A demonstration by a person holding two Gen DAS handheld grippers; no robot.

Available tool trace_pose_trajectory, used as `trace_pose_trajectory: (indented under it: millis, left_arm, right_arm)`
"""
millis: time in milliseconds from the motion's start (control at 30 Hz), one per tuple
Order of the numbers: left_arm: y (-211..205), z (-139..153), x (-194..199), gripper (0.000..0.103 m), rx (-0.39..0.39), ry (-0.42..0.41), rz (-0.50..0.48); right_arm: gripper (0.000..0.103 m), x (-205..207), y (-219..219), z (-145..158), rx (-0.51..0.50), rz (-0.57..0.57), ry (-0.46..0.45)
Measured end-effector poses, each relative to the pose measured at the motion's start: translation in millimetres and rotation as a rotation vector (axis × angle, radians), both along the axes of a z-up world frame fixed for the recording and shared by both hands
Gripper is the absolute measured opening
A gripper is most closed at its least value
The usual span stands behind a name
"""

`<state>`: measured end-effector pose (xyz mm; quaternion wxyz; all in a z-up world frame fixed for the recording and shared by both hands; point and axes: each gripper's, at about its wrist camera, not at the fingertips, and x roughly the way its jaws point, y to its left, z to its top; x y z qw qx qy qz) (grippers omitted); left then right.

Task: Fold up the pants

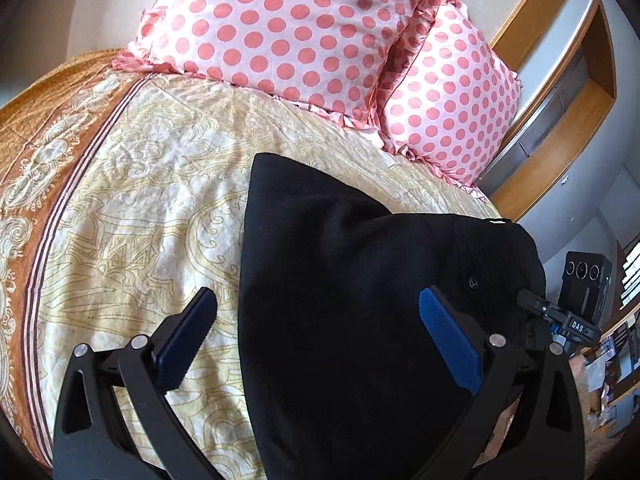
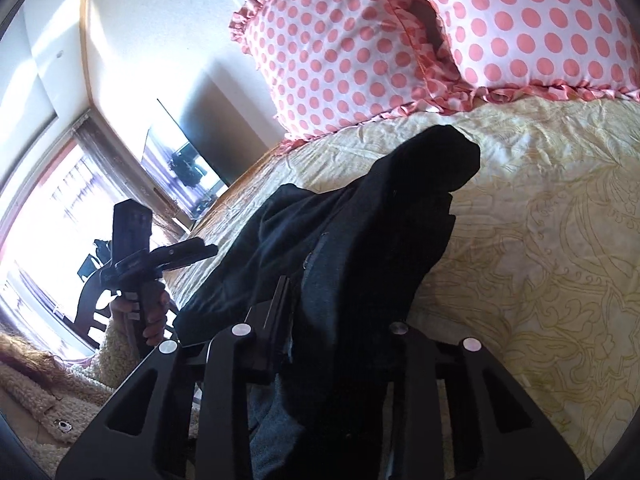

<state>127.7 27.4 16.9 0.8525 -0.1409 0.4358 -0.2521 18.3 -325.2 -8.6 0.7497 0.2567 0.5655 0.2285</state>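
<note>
Black pants (image 1: 340, 280) lie bunched on a cream patterned bedspread (image 1: 140, 200). My left gripper (image 1: 318, 296) hovers over them, open wide, with one blue pad (image 1: 448, 340) above the cloth and the other over bare bedspread. In the right wrist view the pants (image 2: 380, 220) rise from the bed in a ridge into my right gripper (image 2: 320, 296), which is shut on the fabric. The cloth drapes over and hides its right finger, and only the left finger (image 2: 278, 312) shows. A hand holds the left gripper (image 2: 192, 252) at the bed's edge.
Two pink polka-dot pillows (image 1: 280, 32) (image 1: 452, 100) lean at the head of the bed against a wooden headboard (image 1: 560, 160). A brown border (image 1: 40, 140) runs along the bedspread's left side. A bright window (image 2: 48, 208), a screen (image 2: 180, 152) and a fleece sleeve (image 2: 40, 392) lie left.
</note>
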Motion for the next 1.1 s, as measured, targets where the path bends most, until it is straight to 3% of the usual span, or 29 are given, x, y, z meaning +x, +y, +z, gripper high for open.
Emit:
trace_pose_trajectory:
  millis: [167,300,467,533,600,833,1100]
  left_arm:
    - [-3,-21,26,0.098,-0.051,0.169,-0.048]
    - [-7,-25,38,0.088,-0.052,0.231,-0.08]
    - [-10,-23,45,0.052,-0.026,0.259,-0.074]
    - [-12,-21,43,0.021,0.024,0.237,-0.056]
    - [-11,-18,39,0.011,0.036,0.205,-0.051]
    - [-16,7,35,0.009,0.013,0.098,-0.058]
    - [-34,47,69,0.009,0.004,-0.043,-0.028]
  right_arm:
    - [0.03,-1,-3,-5,-0.001,-0.006,0.016]
    - [0.03,-2,-9,-12,0.016,-0.029,0.029]
    - [0.03,-5,-16,-20,0.034,-0.064,0.045]
    - [0.028,-7,-17,-21,0.022,-0.075,0.046]
    - [0.022,-7,-17,-20,0.004,-0.077,0.041]
    - [0.018,9,-18,-12,0.01,-0.097,0.025]
    - [0.018,67,-27,-14,-0.065,-0.127,-0.05]
